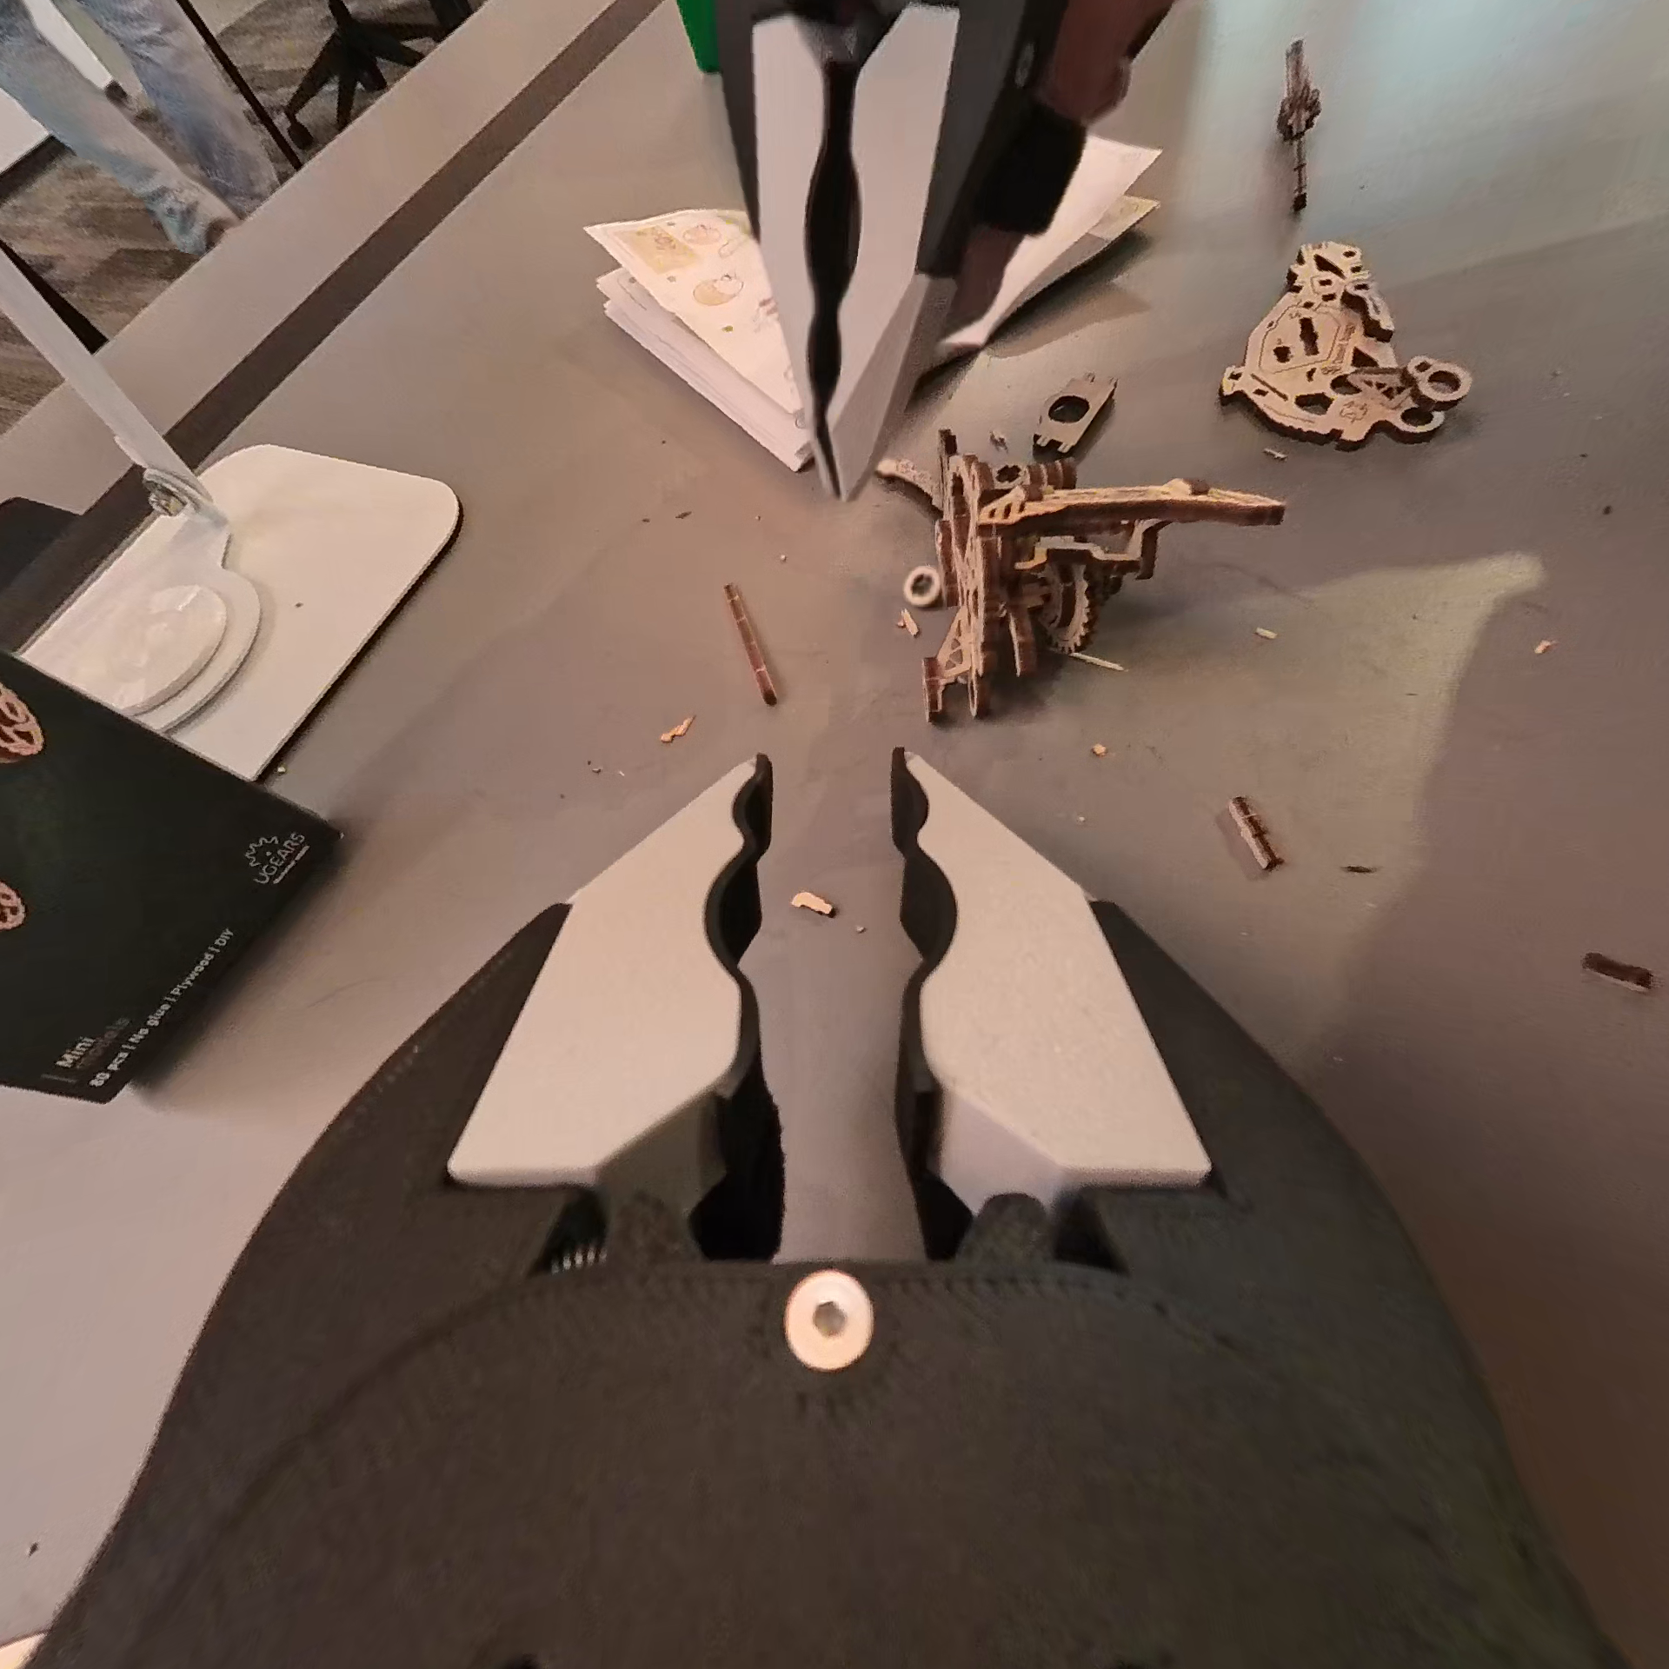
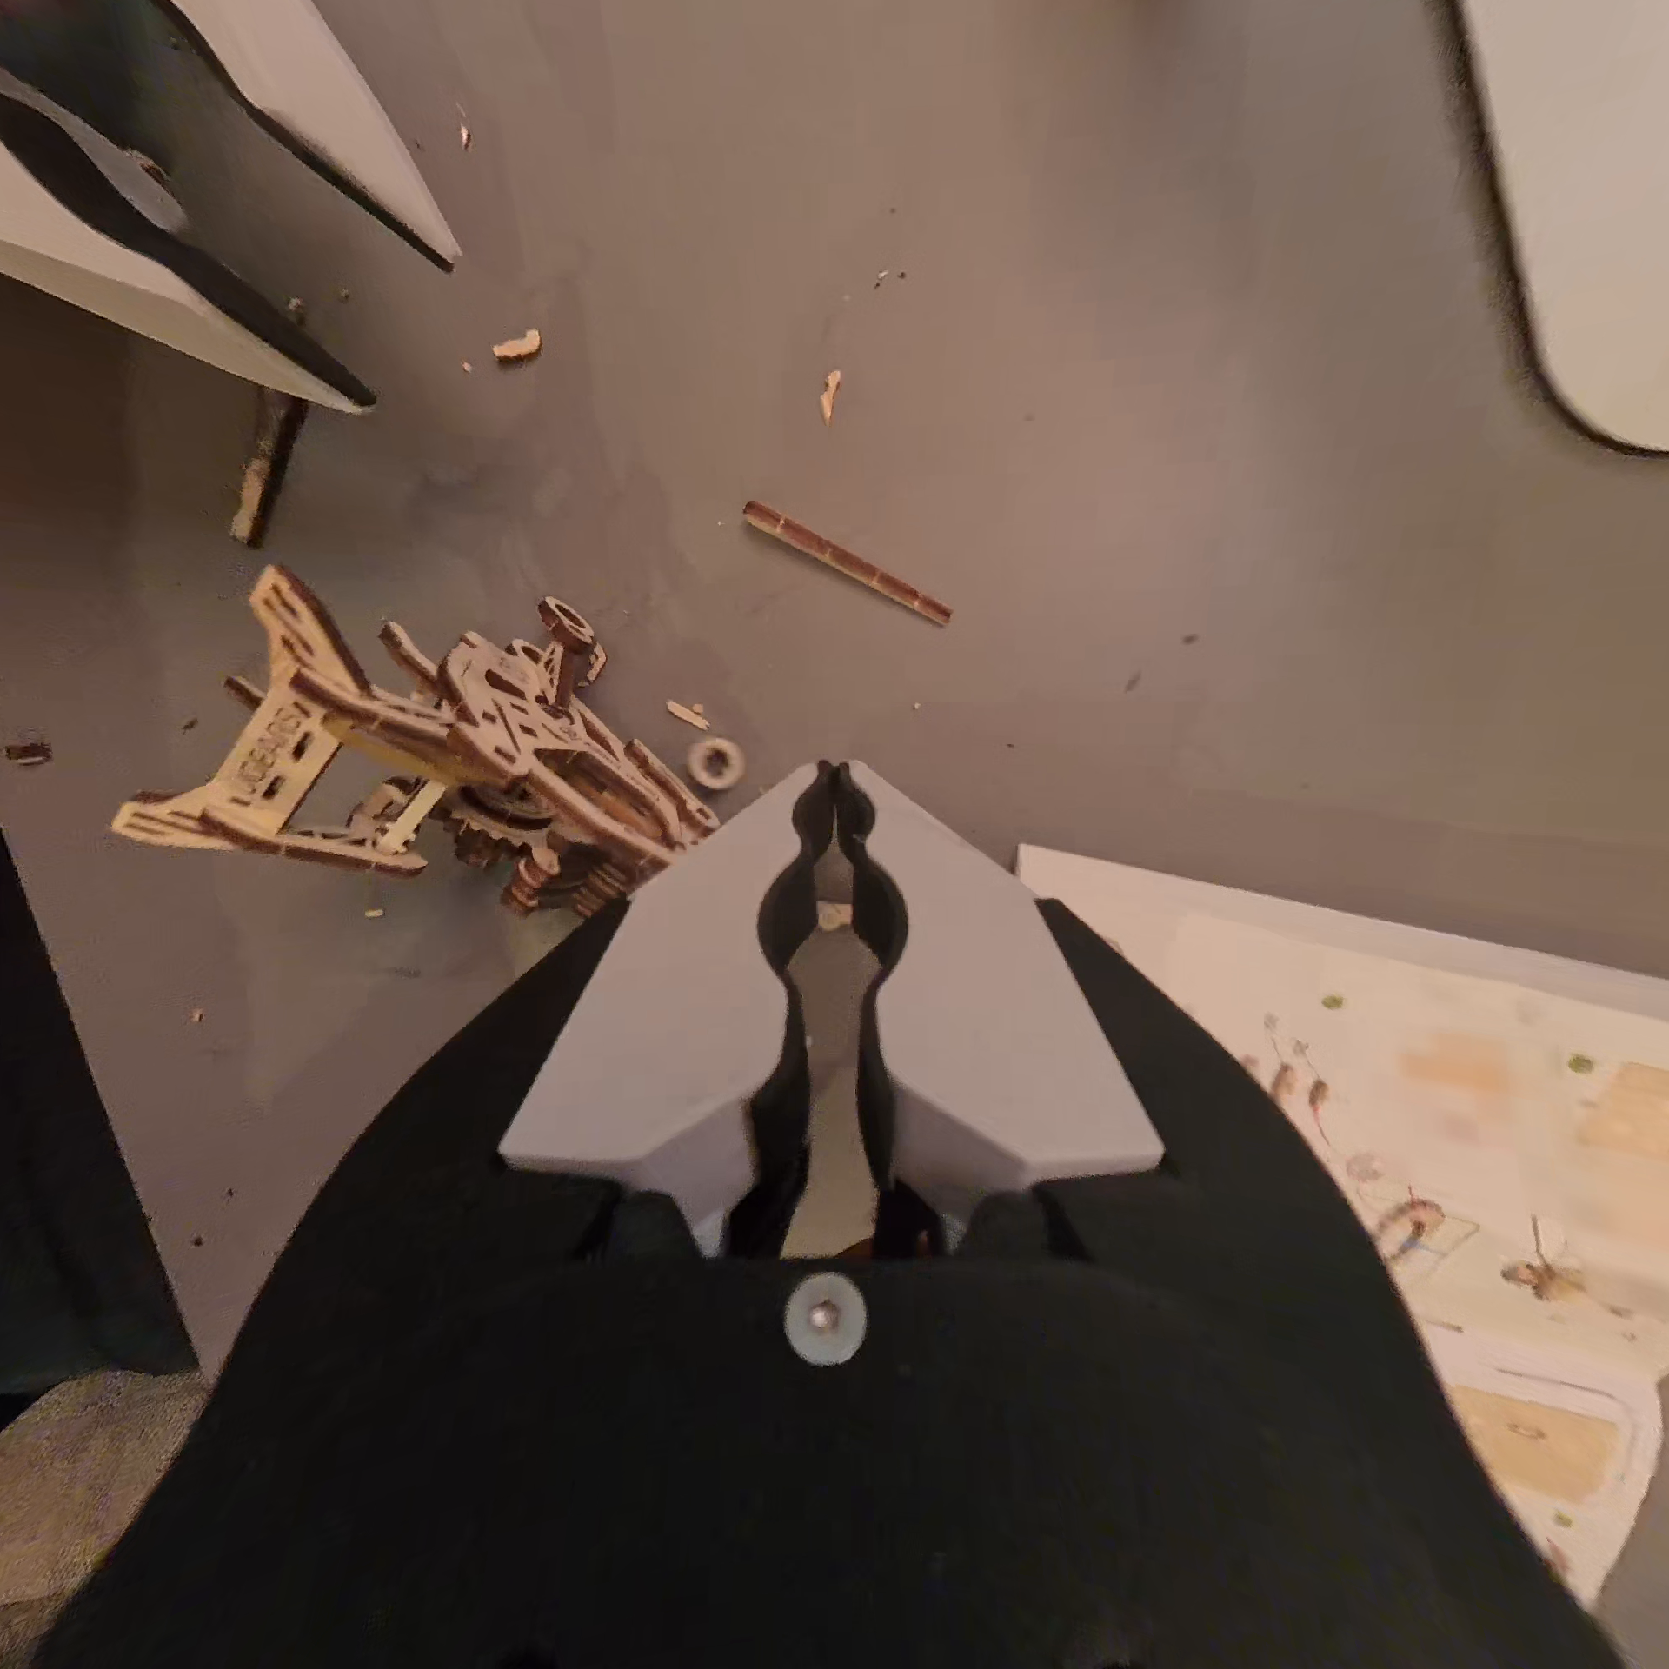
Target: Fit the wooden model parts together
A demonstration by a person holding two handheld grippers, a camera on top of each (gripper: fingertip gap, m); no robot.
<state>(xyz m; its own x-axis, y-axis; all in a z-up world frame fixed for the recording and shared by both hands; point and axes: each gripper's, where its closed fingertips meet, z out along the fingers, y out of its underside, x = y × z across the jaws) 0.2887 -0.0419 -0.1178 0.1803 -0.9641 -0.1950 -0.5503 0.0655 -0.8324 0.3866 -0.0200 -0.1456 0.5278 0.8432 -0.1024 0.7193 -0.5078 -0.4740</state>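
A partly built wooden model [image 1: 1020, 587] with gears lies on its side on the grey table [image 1: 1355, 903]; it also shows in the right wrist view [image 2: 433, 759]. A thin wooden stick [image 1: 750, 643] [image 2: 844, 562] and a small pale ring [image 1: 923, 587] [image 2: 715, 761] lie next to it. My left gripper [image 1: 831, 768] is open and empty, low over the table, short of the stick and model. My right gripper [image 2: 833, 768] is shut with nothing seen between its tips. It points down at the table just beside the model and the ring [image 1: 838, 483].
An instruction booklet [image 1: 704, 307] [image 2: 1355, 1084] lies behind the right gripper. A cut-out wooden sheet part [image 1: 1337, 361], a small flat part [image 1: 1075, 411] and loose short pieces [image 1: 1255, 831] lie around. A white lamp base [image 1: 271, 578] and a black box [image 1: 135, 903] are at the left. About 11 cm separates my left fingertips from my right.
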